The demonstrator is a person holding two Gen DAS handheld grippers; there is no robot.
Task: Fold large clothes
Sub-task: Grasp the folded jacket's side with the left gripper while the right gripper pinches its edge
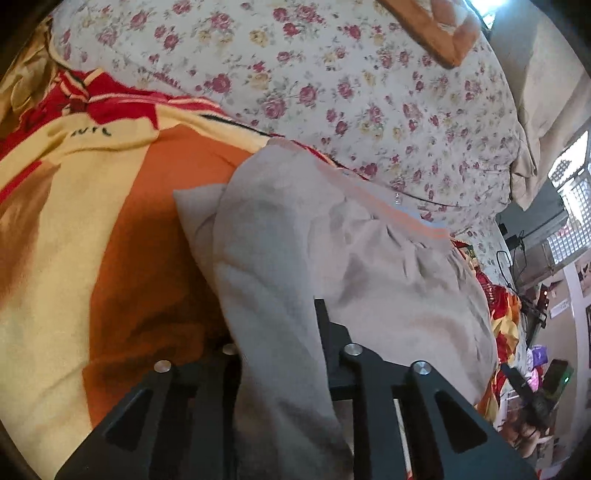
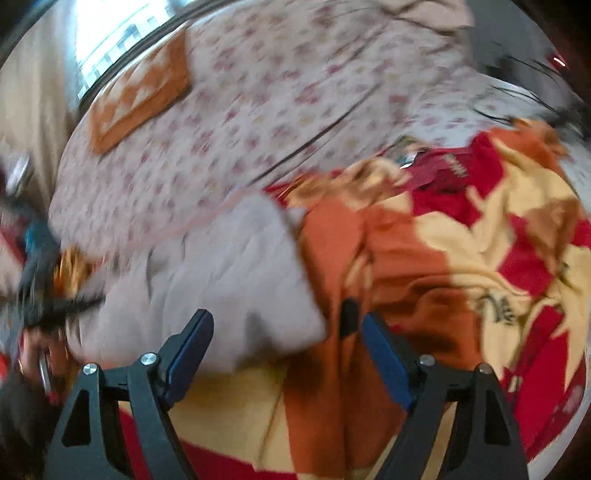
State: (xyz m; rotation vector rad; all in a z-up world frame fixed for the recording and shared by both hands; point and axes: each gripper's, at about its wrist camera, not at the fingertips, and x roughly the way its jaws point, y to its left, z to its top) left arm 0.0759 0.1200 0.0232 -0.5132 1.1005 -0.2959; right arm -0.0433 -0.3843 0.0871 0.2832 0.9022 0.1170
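Observation:
A pale beige garment (image 1: 332,258) lies bunched on a red, yellow and orange blanket (image 1: 92,221). My left gripper (image 1: 277,332) is shut on a fold of it. The cloth runs down between the black fingers (image 1: 325,325) and hides the left one. In the blurred right wrist view the same garment (image 2: 221,273) lies on the blanket (image 2: 480,258). My right gripper (image 2: 280,317) stands open just above it, blue pads (image 2: 192,343) wide apart. The garment's lower right corner shows between the fingertips, and neither pad presses on it.
A floral bedsheet (image 1: 332,74) covers the bed beyond the blanket, with an orange patterned pillow (image 1: 443,33) at its far edge. A beige curtain (image 1: 546,92), a window and cluttered cables and boxes (image 1: 528,332) lie to the right. A blurred hand (image 2: 40,354) shows at lower left.

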